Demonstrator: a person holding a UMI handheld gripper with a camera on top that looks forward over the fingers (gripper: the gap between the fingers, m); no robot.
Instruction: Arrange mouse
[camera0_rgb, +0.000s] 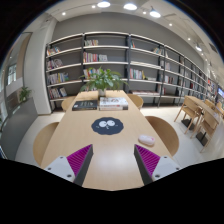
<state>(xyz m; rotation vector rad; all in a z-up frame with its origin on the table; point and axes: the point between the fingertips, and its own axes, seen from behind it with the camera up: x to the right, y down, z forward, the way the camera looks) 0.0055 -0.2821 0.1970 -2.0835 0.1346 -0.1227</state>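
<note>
You held the gripper (113, 162) back with fingers spread and empty; the white mouse (146, 140) lay on the worktop (70, 135) beyond the right finger, beside the dark round mouse pad (107, 125), so the approach came next.

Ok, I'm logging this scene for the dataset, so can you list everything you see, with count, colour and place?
table: one, light wood, runs ahead of the fingers.
mouse: one, white, on the table, ahead of the right finger.
mouse mat: one, dark, round, mid-table, beyond the fingers.
books: a light stack at the table's far end.
dark item: one, beside the books; cannot tell what it is.
plant: one, green, behind the books.
chairs: several, tan, around the table.
bookshelves: dark frame, along the back wall.
gripper: one, fingers open, magenta pads, nothing between them.
</note>
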